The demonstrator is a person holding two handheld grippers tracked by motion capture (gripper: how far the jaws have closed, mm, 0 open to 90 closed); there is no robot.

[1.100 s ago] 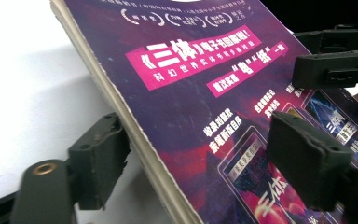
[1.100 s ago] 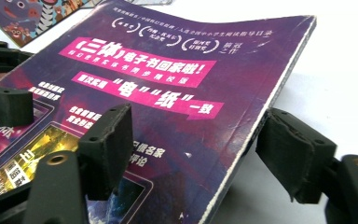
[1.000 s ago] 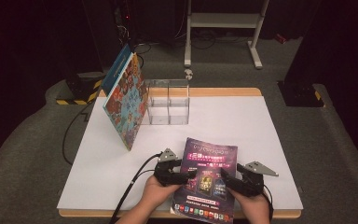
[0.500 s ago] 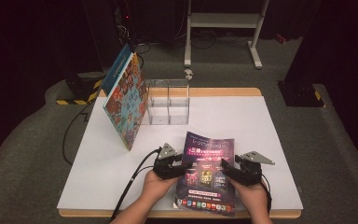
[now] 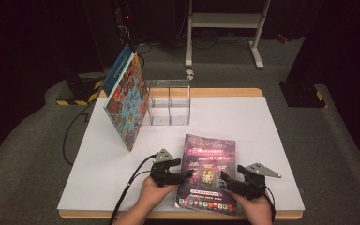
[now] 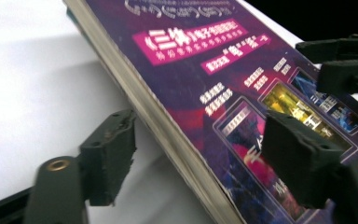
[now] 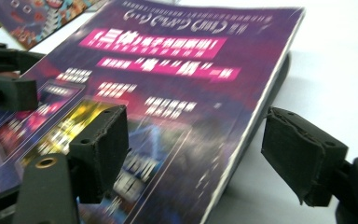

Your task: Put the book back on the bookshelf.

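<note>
A purple paperback book [image 5: 208, 164] lies at the front middle of the white table [image 5: 262, 126]. My left gripper [image 5: 185, 174] reaches in from its left side. In the left gripper view the left gripper [image 6: 205, 154] straddles the book's [image 6: 205, 51] page edge, one pad under it and one over the cover, both clear of it. My right gripper [image 5: 225, 180] comes in from the right. In the right gripper view the right gripper [image 7: 200, 140] brackets the book's [image 7: 168, 51] right edge without pressing. Both pairs of jaws have just been opening.
A colourful picture book [image 5: 126, 103] leans tilted against a clear plastic box [image 5: 168, 103] at the back left, with a blue book [image 5: 117, 65] behind it. A black cable [image 5: 126, 187] trails off the front left. A metal stand [image 5: 225, 23] is beyond the table.
Both hands rose slightly half a second ago and have sunk back near the table's front edge. The purple book has barely shifted.
</note>
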